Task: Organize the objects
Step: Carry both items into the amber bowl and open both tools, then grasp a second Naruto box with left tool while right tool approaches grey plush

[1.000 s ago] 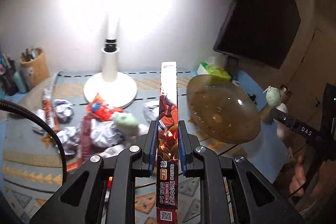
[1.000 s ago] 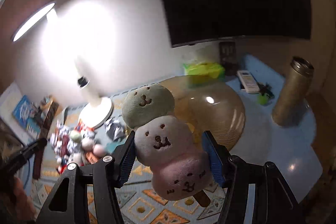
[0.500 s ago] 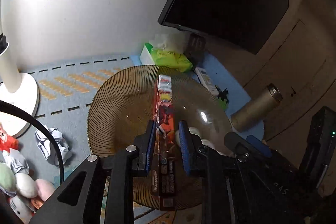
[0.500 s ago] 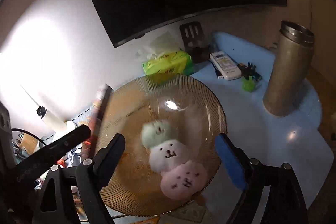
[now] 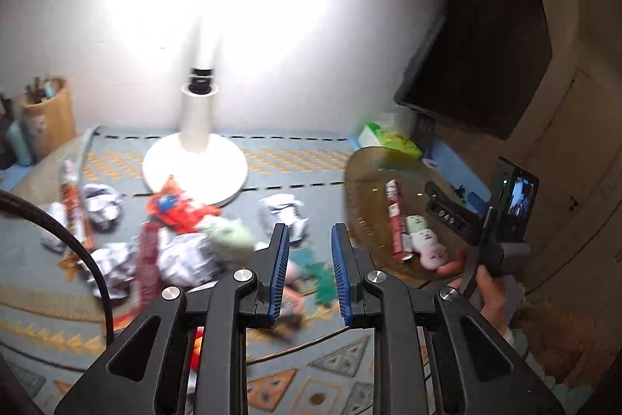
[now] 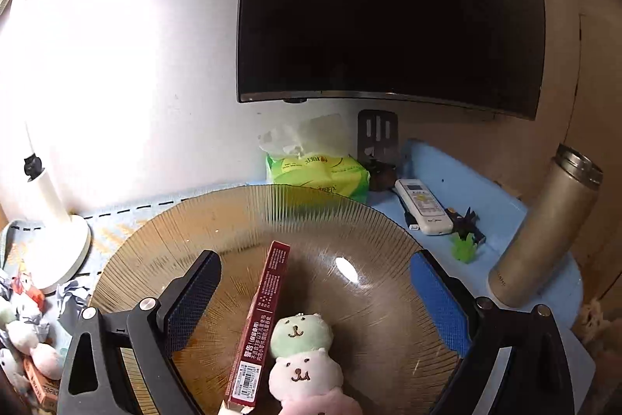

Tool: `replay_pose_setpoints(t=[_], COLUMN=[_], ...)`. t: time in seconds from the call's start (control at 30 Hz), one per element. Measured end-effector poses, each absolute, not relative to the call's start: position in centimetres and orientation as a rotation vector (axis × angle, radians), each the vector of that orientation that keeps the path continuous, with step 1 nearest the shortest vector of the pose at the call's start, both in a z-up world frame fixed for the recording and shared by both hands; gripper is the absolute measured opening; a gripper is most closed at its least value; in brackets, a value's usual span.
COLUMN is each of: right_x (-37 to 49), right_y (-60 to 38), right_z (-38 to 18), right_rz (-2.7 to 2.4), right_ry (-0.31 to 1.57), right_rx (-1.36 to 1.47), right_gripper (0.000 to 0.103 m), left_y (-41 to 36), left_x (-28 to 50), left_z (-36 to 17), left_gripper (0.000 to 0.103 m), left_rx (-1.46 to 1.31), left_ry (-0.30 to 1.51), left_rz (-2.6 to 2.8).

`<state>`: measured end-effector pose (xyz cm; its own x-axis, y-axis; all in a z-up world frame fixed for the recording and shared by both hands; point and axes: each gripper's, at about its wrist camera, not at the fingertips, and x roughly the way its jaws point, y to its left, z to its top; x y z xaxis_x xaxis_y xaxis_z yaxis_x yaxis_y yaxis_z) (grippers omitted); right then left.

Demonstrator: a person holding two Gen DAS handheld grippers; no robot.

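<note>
Toys and a box already sit in the brown glass plate (image 6: 163,232): the red box (image 6: 261,327) beside the plush dumpling toy (image 6: 301,356), lower centre. Both the left tongs (image 5: 310,269) and right tongs (image 6: 315,302) are spread, empty. Crumpled paper (image 5: 186,259), wrappers and another plush (image 5: 229,234) remain at left.

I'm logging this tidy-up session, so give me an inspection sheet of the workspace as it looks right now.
Surface: patterned mat over the table, blue board at the right.
Job's things: red box and plush skewer lie side by side in the amber glass plate.
Clutter: crumpled paper, red packets, more plush toys.
Grippers: left gripper open, empty; right gripper open above the plate.
Cables: black cable at left.
Surroundings: lamp, dark screen, tissue pack, remote, flask.
</note>
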<state>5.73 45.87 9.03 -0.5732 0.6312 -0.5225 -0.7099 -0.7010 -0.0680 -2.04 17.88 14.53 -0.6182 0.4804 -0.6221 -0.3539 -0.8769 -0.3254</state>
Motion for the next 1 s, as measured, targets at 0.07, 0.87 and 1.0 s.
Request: replay_pose_setpoints(t=[0.07,0.87,1.0], right_x=[5.9,10.9,9.2], right_y=[46.2,26.9,22.8], right_z=[9.1,13.6,10.5], right_rz=[2.242,2.723,2.776], right_ry=[0.214,-0.048,-0.119], right_rx=[-0.666,-0.819,-0.946], right_gripper=[0.096,0.103,0.103], left_y=[13.6,1.1,1.9], left_x=[-0.8,-9.8,-12.2], left_z=[13.8,4.9,3.1], left_gripper=[0.019,0.029,0.029], left_rx=[-1.060,-1.298,-1.328], left_ry=[-0.244,-0.784,-0.794], left_rz=[2.562,2.463,2.533])
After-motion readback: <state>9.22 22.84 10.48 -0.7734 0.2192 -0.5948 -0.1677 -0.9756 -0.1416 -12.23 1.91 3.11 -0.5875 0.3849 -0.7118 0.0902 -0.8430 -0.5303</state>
